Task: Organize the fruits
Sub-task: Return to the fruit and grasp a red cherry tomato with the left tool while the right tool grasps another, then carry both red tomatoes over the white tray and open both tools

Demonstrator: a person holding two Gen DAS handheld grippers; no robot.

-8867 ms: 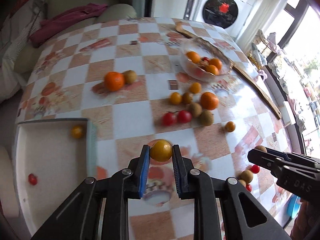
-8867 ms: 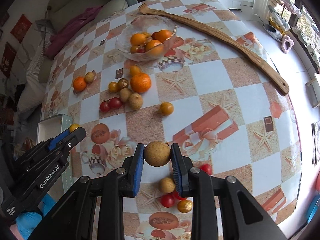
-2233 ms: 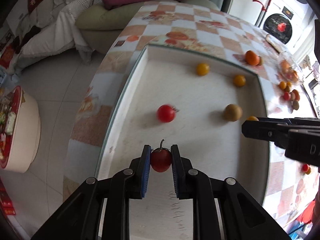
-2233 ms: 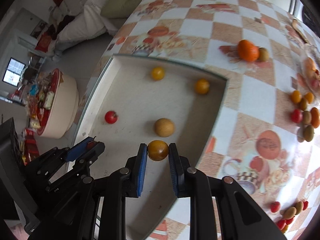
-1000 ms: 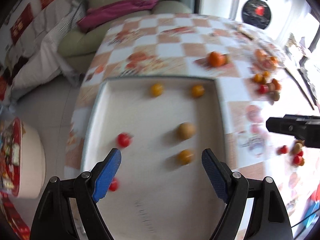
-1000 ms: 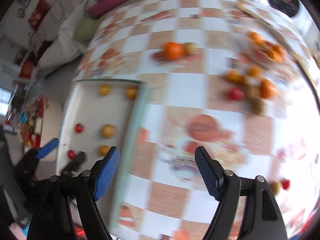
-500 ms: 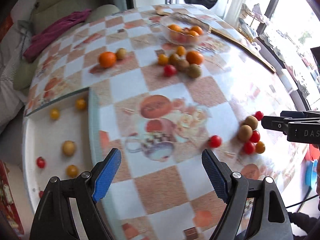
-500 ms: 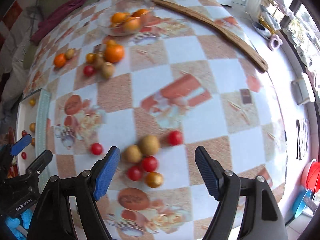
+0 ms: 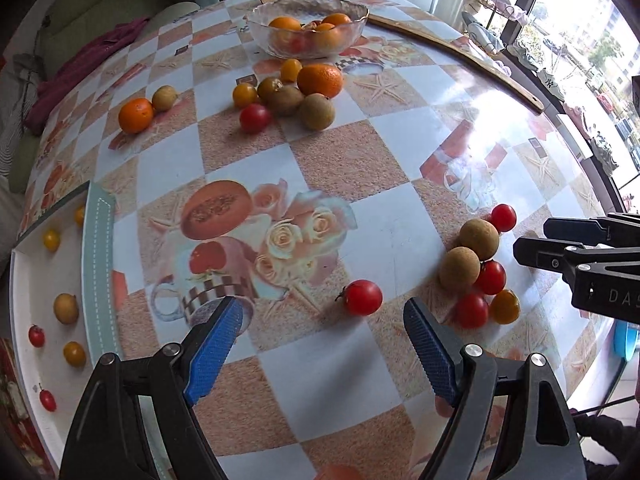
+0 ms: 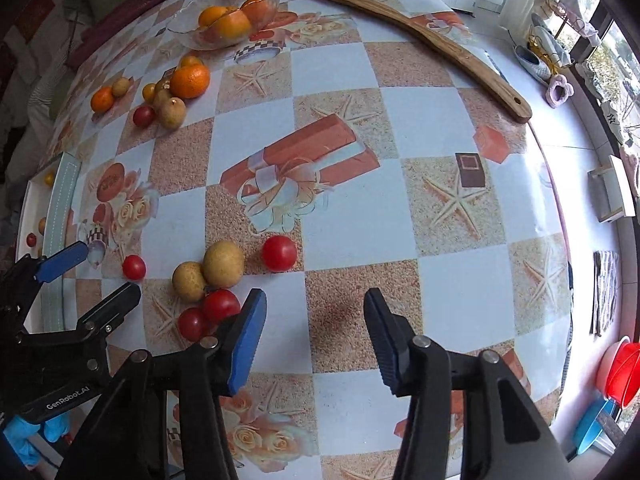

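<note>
My left gripper [image 9: 322, 316] is open and empty, low over the table, with a lone red cherry tomato [image 9: 363, 297] just ahead between its fingers. My right gripper [image 10: 314, 306] is open and empty, just right of a near cluster: two brown round fruits [image 10: 223, 263], red tomatoes [image 10: 220, 305] and a separate tomato [image 10: 279, 253]. The same cluster shows in the left wrist view [image 9: 478, 268]. A white tray [image 9: 24, 280] at the left table edge holds several small yellow, brown and red fruits.
A glass bowl [image 9: 306, 24] of oranges stands at the far side, with a loose group of oranges, brown fruits and a tomato [image 9: 288, 94] before it. A long wooden stick [image 10: 404, 36] lies along the far right. The table's front edge is close.
Both grippers have let go of their fruits in the tray, opened, and swung from the tray back over the table to the near cluster of tomatoes and brown fruits.
</note>
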